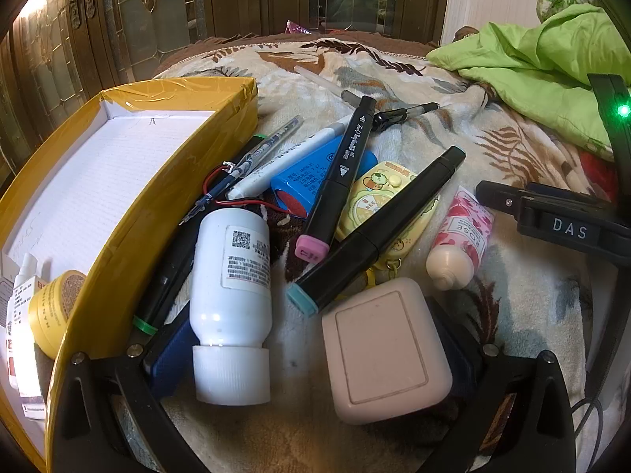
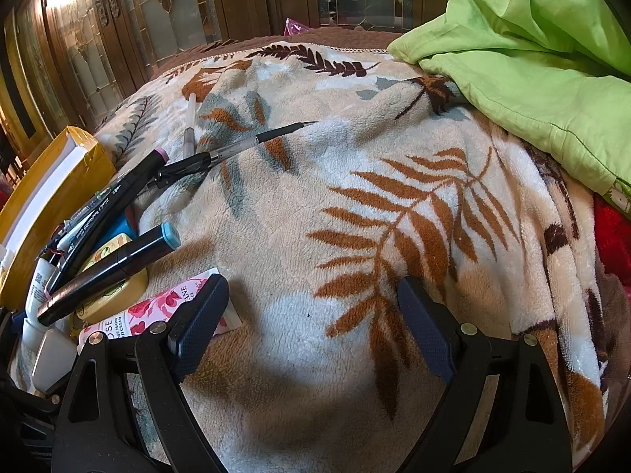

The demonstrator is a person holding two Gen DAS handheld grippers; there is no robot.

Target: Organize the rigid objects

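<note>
Both sets of jaws stand wide open and hold nothing. Between the left gripper's (image 1: 311, 358) fingers lie a white bottle (image 1: 230, 295) and a pale square case (image 1: 384, 352) on the blanket (image 2: 355, 197); the right gripper (image 2: 311, 339) hangs over bare blanket beside a rose tube (image 2: 157, 307). I would close on one item alone, squarely across its body. The yellow box (image 1: 118, 244), just left of the pile, already holds a yellow jar (image 1: 55, 311).
</note>
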